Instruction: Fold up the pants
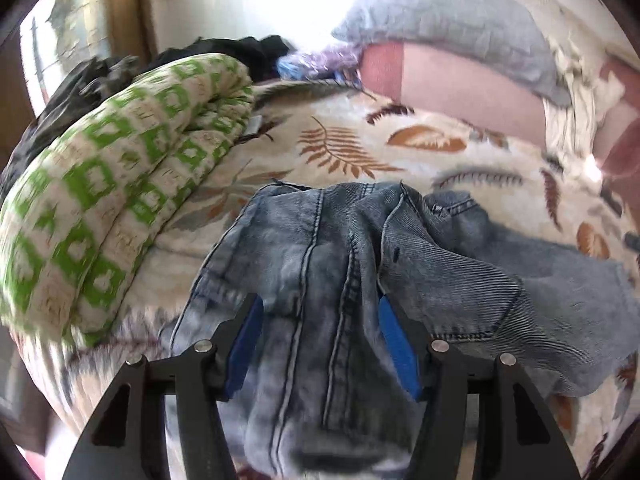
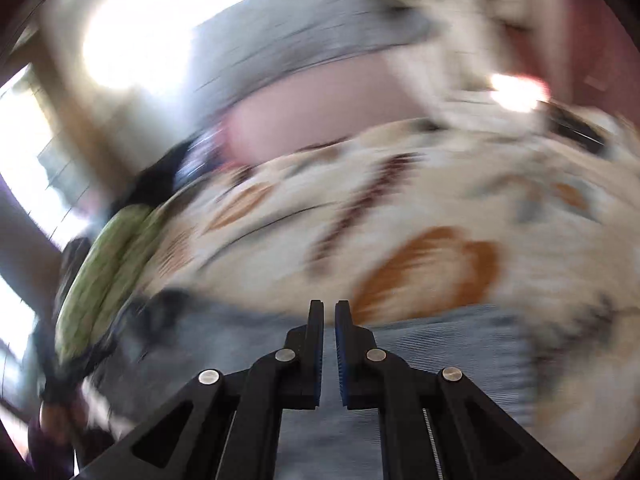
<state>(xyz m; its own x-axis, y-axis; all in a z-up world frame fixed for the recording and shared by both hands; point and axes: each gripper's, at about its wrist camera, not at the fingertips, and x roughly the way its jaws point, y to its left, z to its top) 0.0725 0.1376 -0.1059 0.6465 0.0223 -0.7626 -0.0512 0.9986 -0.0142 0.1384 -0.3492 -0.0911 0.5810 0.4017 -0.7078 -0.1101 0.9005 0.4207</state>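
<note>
- Between the wide-spread left tongs, holding nothing, lie soft, heavy jeans; grab the thick seam.
- Right tongs: nearly closed, apparently empty.

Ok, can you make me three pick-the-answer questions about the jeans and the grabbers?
1. Where do the jeans lie?
A on a leaf-print bedspread
B on a chair
C on the floor

2. What colour are the left gripper pads?
A red
B blue
C yellow

3. How is the right gripper set?
A wide open
B nearly shut
C out of view

Answers: 1 A, leaf print shows all round the denim. 2 B, both pads show blue. 3 B, only a thin gap shows between its fingers.
</note>
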